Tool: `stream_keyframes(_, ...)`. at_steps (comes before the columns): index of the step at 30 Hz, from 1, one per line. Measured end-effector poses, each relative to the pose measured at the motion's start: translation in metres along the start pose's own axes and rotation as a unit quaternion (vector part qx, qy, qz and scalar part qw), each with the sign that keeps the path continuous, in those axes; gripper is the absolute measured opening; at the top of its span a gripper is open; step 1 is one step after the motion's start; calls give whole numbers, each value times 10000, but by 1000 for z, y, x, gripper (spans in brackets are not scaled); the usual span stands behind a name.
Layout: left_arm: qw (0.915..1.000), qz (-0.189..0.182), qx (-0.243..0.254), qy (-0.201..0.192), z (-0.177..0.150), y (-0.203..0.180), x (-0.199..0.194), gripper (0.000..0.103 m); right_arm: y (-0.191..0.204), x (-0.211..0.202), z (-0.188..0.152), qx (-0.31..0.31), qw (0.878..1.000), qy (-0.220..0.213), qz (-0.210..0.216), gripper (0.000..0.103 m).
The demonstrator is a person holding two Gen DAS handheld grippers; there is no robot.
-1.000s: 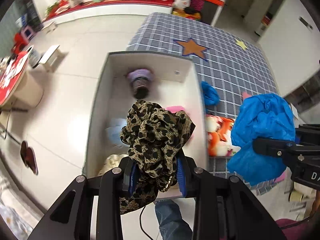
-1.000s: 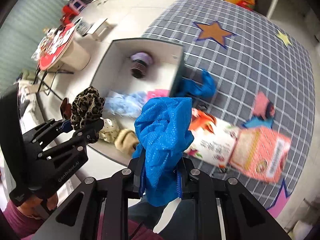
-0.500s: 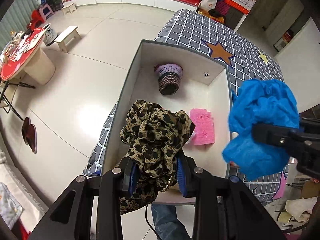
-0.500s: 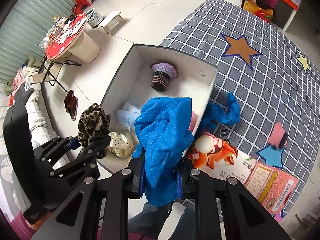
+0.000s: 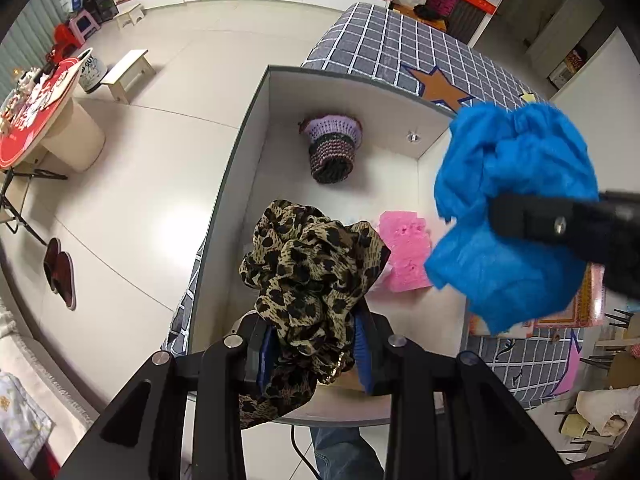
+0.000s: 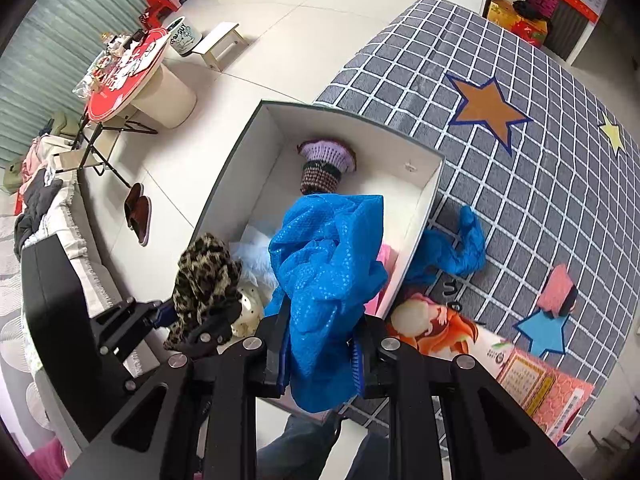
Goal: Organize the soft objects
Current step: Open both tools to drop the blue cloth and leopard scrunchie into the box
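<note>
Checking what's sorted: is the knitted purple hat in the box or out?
In: the knitted hat lies on the box floor, near its far wall.

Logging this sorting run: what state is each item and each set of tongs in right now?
Left tongs: shut on the leopard-print cloth.
Right tongs: shut on the blue cloth.
Box: open-topped.
Knitted hat: lying inside the box.
Pink sponge: flat on the box floor.

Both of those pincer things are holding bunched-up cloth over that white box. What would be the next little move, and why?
Probably lower and open one hand-held gripper so its cloth drops in. The left hand-held gripper is clamped on the leopard-print cloth and the right hand-held gripper on the blue cloth, both above the open white box, where a knitted hat and pink sponge already lie.
</note>
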State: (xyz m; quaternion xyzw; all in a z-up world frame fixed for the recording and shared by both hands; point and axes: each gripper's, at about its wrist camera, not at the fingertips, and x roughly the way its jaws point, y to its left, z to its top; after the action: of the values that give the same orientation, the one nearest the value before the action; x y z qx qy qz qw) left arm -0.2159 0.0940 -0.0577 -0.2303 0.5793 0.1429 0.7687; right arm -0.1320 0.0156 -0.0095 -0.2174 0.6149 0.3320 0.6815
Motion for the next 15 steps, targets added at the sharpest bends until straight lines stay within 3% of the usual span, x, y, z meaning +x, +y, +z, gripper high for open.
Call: stream_keyframes(15,9997,168,140,88,0,-12,27,39,3,23,31,-74,9999,89,8,24)
